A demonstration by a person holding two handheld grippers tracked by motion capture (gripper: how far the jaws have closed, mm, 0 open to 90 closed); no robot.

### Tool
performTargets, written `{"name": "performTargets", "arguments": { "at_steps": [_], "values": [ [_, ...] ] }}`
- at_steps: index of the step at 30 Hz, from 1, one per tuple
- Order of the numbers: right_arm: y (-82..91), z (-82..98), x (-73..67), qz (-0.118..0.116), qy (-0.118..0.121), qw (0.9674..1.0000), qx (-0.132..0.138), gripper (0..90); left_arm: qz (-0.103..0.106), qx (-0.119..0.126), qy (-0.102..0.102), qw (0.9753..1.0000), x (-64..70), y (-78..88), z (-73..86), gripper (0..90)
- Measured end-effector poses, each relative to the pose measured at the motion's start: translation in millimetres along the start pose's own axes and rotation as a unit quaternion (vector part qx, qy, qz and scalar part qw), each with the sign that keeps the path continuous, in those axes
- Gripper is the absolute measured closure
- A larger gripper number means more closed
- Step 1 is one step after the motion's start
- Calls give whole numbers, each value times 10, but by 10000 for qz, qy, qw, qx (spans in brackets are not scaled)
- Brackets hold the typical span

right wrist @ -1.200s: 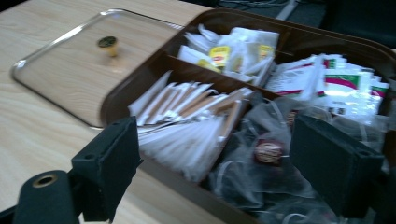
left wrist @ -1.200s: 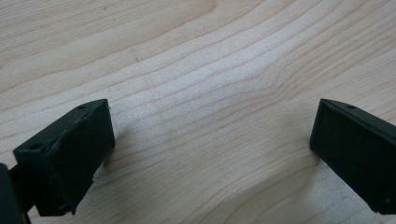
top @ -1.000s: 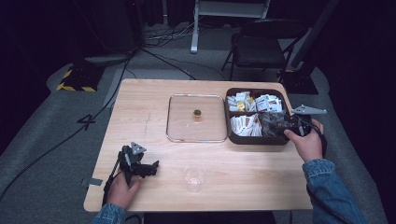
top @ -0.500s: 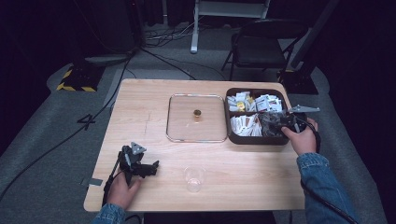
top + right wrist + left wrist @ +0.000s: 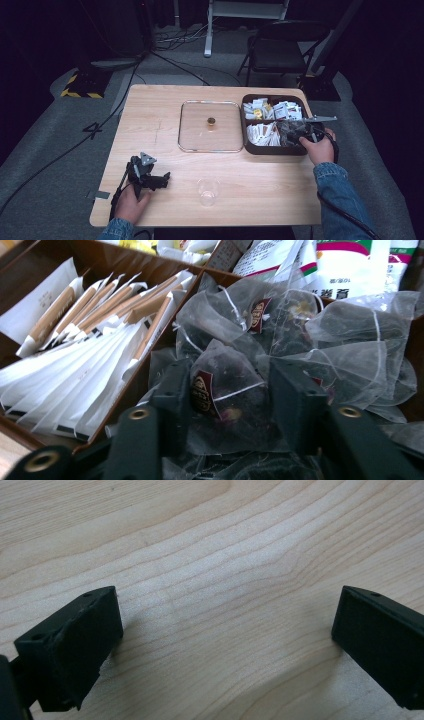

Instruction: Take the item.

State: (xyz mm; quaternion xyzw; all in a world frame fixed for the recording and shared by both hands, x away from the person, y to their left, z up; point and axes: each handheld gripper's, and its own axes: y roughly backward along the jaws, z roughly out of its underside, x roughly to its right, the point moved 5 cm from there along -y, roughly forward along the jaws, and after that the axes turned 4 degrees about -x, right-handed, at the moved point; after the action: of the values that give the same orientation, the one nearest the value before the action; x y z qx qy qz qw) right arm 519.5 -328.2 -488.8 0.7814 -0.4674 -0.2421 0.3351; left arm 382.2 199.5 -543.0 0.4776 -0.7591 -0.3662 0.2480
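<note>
A clear tea bag (image 5: 227,405) with a dark red tag and dark contents lies atop a pile of like bags in the brown box's (image 5: 274,149) near right compartment, between the right gripper's (image 5: 230,395) jaws.

I counted one wooden table (image 5: 150,125), one glass lid (image 5: 210,127), one clear cup (image 5: 208,191), one brown compartment box (image 5: 274,149), and one folding chair (image 5: 280,47). My two claws: left (image 5: 161,181), right (image 5: 287,131).

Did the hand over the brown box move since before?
Yes. The right gripper has slid left, further over the brown box, and sits among the tea bags in its near right compartment.
</note>
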Motion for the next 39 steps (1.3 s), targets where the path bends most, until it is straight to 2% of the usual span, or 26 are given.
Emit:
{"name": "performTargets", "arguments": {
  "at_steps": [6,13,16,22,28,34,39],
  "values": [
    [43,-8,-1,97,143,9998,-8,701,0,3,-3,10000,0,0,-1,2],
    [96,-16,23,183,122,9997,79,718,-4,-1,-1,10000,0,0,0,2],
    [139,-37,38,161,50,9997,202,719,0,4,-2,10000,0,0,-1,2],
    [255,-102,16,-15,-60,9989,456,719,0,4,-1,10000,0,0,-1,2],
    [370,-151,-50,-198,-179,9969,744,719,-1,2,1,10000,0,0,0,2],
    [497,-207,-183,-483,-316,9924,1091,719,-3,4,-1,10000,0,0,-1,2],
    [633,-286,-343,-700,-279,9886,1306,720,-4,-1,1,10000,0,0,0,2]
  ]
}}
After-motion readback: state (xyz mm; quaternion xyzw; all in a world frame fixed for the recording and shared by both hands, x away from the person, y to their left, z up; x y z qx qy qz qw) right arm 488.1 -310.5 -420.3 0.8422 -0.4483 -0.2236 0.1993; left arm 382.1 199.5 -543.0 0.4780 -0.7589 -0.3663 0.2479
